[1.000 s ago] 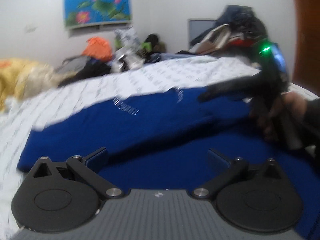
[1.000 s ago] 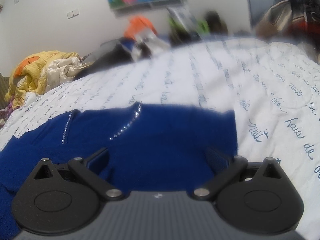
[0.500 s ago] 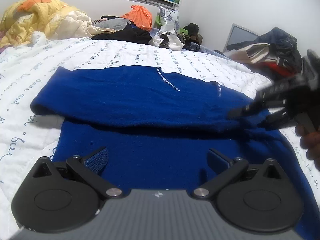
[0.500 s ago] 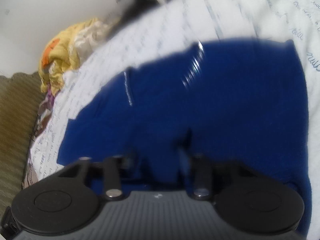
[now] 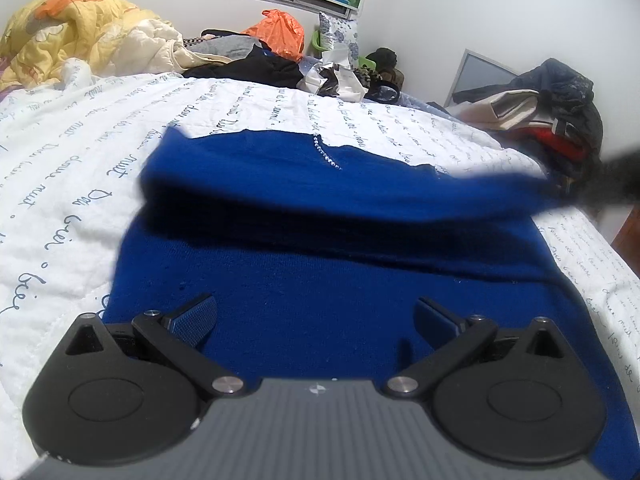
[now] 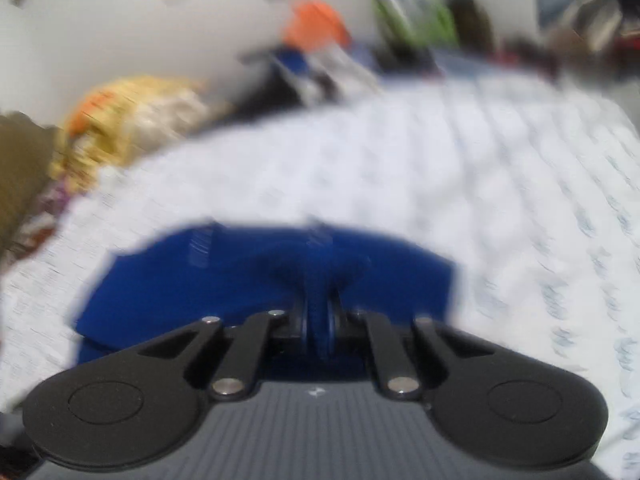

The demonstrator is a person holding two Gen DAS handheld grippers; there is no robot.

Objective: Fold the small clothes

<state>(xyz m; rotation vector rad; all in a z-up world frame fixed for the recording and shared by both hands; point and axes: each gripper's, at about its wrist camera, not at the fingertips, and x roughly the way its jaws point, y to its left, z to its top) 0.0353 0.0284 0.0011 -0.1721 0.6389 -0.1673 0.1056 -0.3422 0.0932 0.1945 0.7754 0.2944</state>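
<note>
A royal blue knit garment point(image 5: 320, 280) with a rhinestone line lies on the white bed quilt point(image 5: 60, 184). Its far layer is folded over and its right end is lifted off the bed. My left gripper point(image 5: 316, 316) is open and empty, low over the garment's near part. My right gripper point(image 6: 318, 312) is shut on a pinch of the blue garment point(image 6: 248, 276); that view is blurred by motion. In the left wrist view the right gripper point(image 5: 612, 188) shows as a dark blur at the right edge, pulling the fabric up.
A yellow and cream quilt point(image 5: 72, 36) is heaped at the far left. Clothes and an orange bag point(image 5: 280, 36) lie along the wall. A pile of clothes point(image 5: 552, 112) sits at the far right, by a grey panel point(image 5: 476, 76).
My right gripper has shut on the garment's edge and lifted it up and to the right. My left gripper stays open over the near part, with the view steadier and closer.
</note>
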